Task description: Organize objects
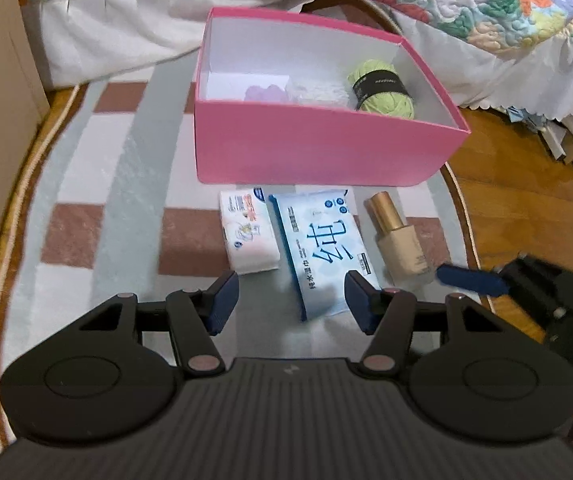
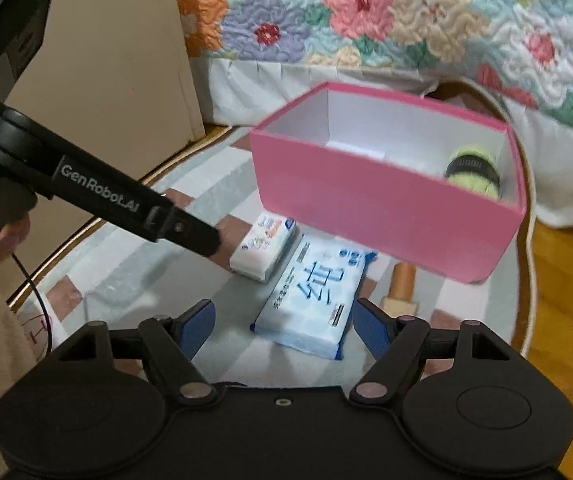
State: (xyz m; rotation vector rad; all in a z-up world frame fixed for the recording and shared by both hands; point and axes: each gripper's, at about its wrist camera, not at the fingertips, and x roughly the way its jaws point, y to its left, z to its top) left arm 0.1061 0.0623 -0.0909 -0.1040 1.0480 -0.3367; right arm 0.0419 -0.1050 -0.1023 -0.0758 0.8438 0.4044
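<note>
Blue wipes pack between right gripper jaws, untouched

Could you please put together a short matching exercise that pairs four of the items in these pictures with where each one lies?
Things:
1. green yarn ball
2. small white tissue pack
3. blue wet-wipes pack
4. gold-capped bottle

Places:
A. on the rug, in the middle of the row in front of the pink box
B. inside the pink box, at its right end
C. on the rug, right end of the row as the left wrist camera shows it
D. on the rug, left end of that row

Pairs: 1-B, 2-D, 3-A, 4-C
</note>
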